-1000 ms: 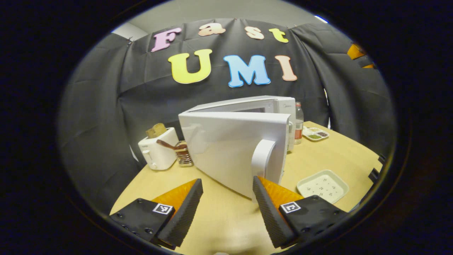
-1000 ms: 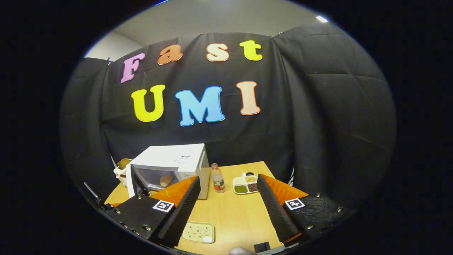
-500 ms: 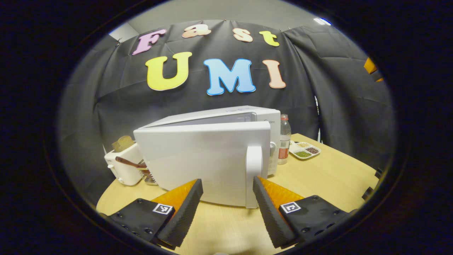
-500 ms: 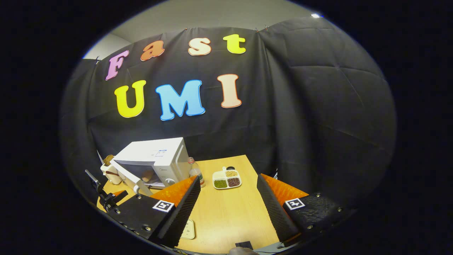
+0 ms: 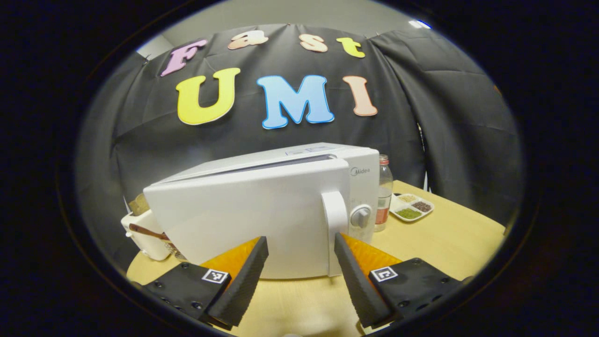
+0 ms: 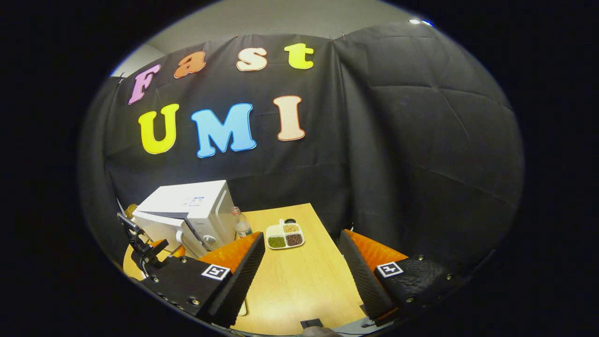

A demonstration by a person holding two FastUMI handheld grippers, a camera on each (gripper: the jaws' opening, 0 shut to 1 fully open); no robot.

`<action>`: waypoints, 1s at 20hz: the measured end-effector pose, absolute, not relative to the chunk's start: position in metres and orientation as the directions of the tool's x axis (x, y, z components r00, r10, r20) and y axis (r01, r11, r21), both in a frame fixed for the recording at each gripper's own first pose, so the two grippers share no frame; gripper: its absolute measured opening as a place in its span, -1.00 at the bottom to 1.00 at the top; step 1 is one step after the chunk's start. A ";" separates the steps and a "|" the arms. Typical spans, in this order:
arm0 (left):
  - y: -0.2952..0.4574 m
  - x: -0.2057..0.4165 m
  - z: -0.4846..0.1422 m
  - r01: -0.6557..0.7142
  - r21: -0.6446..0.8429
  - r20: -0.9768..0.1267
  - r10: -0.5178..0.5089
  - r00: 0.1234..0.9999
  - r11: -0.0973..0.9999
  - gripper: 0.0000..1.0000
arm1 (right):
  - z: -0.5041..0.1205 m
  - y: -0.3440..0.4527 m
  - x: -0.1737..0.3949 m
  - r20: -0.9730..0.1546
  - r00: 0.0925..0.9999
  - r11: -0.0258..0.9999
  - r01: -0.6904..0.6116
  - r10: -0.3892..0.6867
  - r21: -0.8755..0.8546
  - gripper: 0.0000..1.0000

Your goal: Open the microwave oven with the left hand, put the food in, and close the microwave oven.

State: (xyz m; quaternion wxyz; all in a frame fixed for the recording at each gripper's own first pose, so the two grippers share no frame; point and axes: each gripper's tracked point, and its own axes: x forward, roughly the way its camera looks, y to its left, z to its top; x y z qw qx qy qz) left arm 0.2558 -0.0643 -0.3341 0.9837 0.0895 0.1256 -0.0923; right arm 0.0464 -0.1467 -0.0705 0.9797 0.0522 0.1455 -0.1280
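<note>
**Door Nearly Closed: Left Claw Positioned Behind the Handle**

With the door (image 5: 243,220) of the microwave oven (image 5: 362,187) standing only slightly ajar, the left claw (image 5: 299,274) sits low at the door's front, fingers apart and gripping nothing, so that a push can seat the latch. The vertical handle (image 5: 334,229) lies just beyond its right finger. The right claw (image 6: 302,276), likewise spread and empty, hangs over the bare table (image 6: 299,285), well apart from the oven, leaving the door's swing unobstructed. The food cannot be seen behind the door.
</note>
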 end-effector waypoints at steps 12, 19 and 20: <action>-0.070 0.276 -0.338 0.177 0.140 -0.265 -0.135 0.955 0.974 0.96 | -0.082 -0.162 0.043 -0.313 0.913 0.953 0.295 -0.261 0.067 0.97; -0.073 0.282 -0.338 0.159 0.116 -0.243 -0.127 0.962 0.980 1.00 | -0.087 -0.157 0.046 -0.322 0.915 0.956 0.282 -0.244 0.077 0.97; -0.074 0.288 -0.337 0.137 0.110 -0.234 -0.109 0.966 0.984 0.90 | -0.088 -0.155 0.047 -0.322 0.916 0.958 0.277 -0.239 0.076 0.97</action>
